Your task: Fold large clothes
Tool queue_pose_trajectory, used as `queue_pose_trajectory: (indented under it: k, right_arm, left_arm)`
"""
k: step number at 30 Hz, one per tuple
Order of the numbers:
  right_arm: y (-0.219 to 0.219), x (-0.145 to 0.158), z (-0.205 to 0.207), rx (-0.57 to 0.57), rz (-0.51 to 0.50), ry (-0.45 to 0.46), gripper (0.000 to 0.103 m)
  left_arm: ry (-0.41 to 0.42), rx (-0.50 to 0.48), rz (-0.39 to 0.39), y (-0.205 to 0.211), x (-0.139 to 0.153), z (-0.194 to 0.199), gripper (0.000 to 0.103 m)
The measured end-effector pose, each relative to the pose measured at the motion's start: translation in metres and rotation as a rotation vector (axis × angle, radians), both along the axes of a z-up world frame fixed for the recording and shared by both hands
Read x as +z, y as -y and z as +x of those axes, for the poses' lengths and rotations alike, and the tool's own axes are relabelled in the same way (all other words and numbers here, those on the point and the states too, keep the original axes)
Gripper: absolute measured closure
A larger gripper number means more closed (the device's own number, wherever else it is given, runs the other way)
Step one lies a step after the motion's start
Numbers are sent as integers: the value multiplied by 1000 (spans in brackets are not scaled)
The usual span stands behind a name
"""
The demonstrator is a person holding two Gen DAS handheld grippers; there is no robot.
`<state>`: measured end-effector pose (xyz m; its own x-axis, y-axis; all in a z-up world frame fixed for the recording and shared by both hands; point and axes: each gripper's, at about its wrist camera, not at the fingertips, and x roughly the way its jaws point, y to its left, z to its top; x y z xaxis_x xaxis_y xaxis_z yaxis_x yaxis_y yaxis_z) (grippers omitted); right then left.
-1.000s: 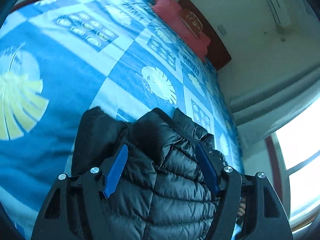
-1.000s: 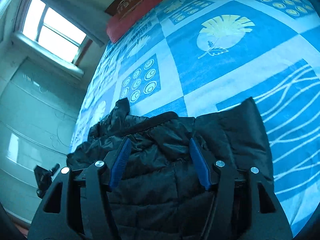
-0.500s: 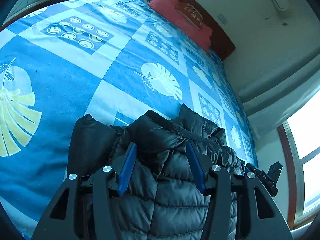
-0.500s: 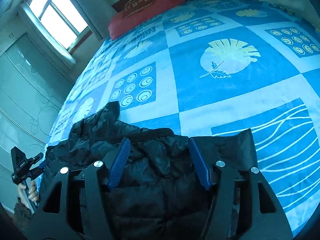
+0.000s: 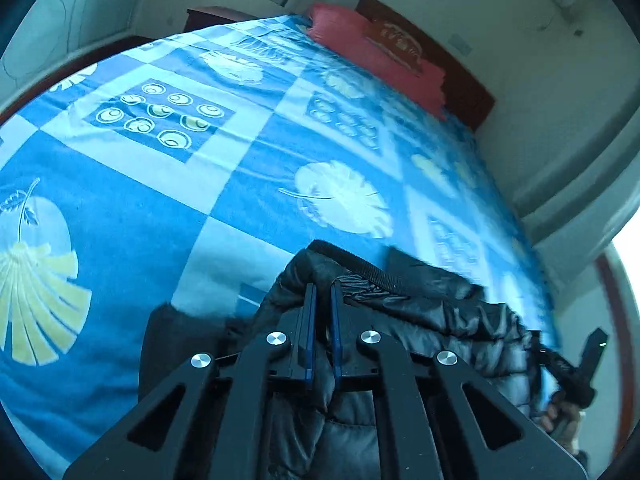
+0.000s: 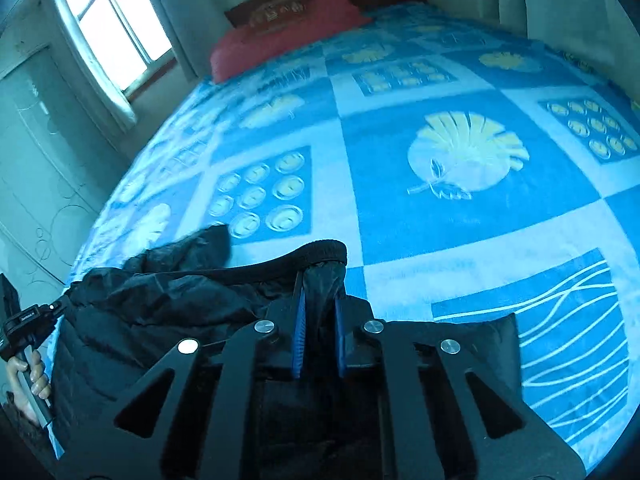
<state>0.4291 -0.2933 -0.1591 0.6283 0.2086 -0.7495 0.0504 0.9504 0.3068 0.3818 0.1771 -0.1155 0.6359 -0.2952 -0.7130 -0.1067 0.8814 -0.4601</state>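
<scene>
A black quilted puffer jacket lies at the near edge of a bed with a blue patterned cover. My left gripper is shut on the jacket's ribbed hem near one corner. The jacket also shows in the right wrist view, where my right gripper is shut on the other hem corner. The hem band runs between the two grips. Each view shows the other gripper at its edge, held in a hand.
A red pillow lies against the dark wooden headboard at the far end of the bed. A window and a pale wardrobe stand on one side. The bed cover stretches beyond the jacket.
Both grippers were open over the jacket's hem and have now closed on it. Both have lifted and tilted, so more of the bed and room is in view.
</scene>
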Motion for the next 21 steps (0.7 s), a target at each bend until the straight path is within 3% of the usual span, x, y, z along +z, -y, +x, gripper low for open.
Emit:
queue_pose_trajectory:
  k: [3,7,9,13,15,17,21]
  right_arm:
    - [8,-28,7,-22,35,-53,89]
    - [10,-36,9,-33,56,-47,88]
    - [11,-33,7,-33,68,-46,86]
    - [17,-8,-10,-80,98,5,64]
    - [16,9,-22,-107,108,51,64]
    - [6,25,-34,-92,162,95,64]
    - [-34,26,-30,4,275,84,64]
  left_arm:
    - [-36,5,20,2,-23,7,97]
    - [-27,11,-8,-1,-38,7,96]
    - [-24,3,-18,-2,-33,5,93]
    - [-16,55,-71,-16,-10,-13,86]
    - [1,120,-97,-24,4,-24,74]
    - [47,195,-139,-29,20,-36,71]
    - [92,145,-215,8,36,-45,70]
